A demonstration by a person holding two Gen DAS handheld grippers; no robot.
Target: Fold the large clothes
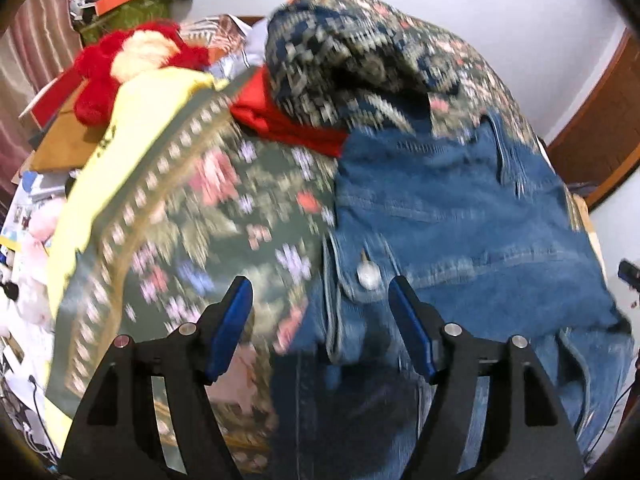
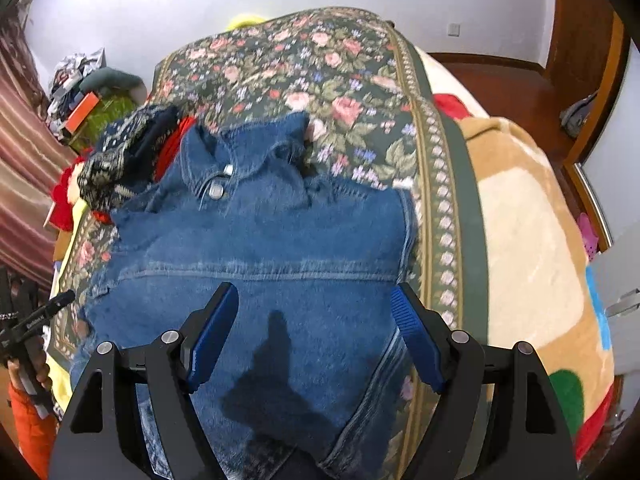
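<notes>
Left wrist view: the left hand-held gripper stands released at the bottom centre, nothing between its blue pads. Below it lies the denim jacket, filling the right half of the frame on the floral bedspread; a metal button sits just above the gap between the pads. A dark patterned knit and a red cloth lie at the upper centre, touching the jacket's top edge. The picture is blurred.

Right wrist view: the right hand-held gripper is also released, at the bottom centre above the jacket's back panel, gripping nothing. The jacket lies spread in mid-frame, collar toward the top. The other gripper shows at the left edge.

The fold seems to be at the stage of picking up an edge; next, each gripper likely needs to drop to a hem or side seam and pinch only denim, not the bedspread.

No containers can be made out with certainty; the clutter at the upper left is too small to tell.
</notes>
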